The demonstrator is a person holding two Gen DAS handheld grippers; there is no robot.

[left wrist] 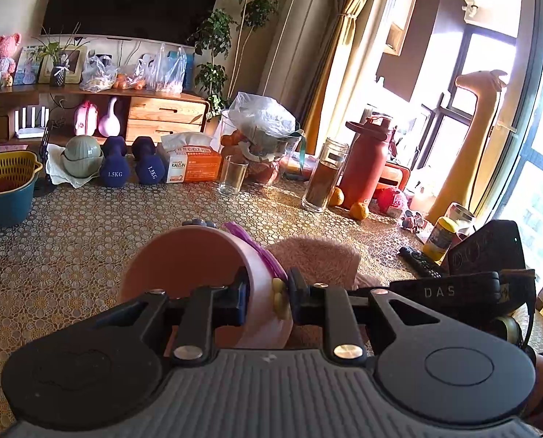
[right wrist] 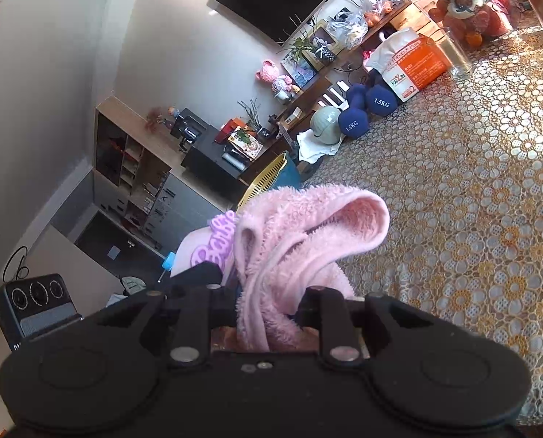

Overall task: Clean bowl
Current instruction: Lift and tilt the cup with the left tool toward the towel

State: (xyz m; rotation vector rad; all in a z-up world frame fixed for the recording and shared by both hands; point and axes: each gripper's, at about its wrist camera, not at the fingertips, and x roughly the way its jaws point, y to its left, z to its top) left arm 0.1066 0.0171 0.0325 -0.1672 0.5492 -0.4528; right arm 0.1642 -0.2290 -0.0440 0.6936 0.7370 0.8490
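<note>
Two hand-held grippers are at work above the lace-covered desk [left wrist: 89,241]. The left hand-held gripper [left wrist: 267,292] is clamped on the wall of a pink bowl [left wrist: 183,266], one finger inside the rim and the other outside, pressing on the purple and yellow raised decoration there. The bowl is held up off the desk, tilted so its opening faces left in the left wrist view. Just beyond it, to the right, lies a fluffy pink cloth [left wrist: 322,255].

The right hand-held gripper [right wrist: 267,310] is closed on that pink cloth [right wrist: 293,241], which bunches up between its fingers and folds over in front. In the right wrist view the bowl [right wrist: 198,248] sits just left of the cloth, touching it, with purple raised lettering on its side.

At the far edge of the desk stand two blue dumbbells [left wrist: 129,164], a tissue box [left wrist: 194,162] and an empty glass [left wrist: 232,175].
</note>
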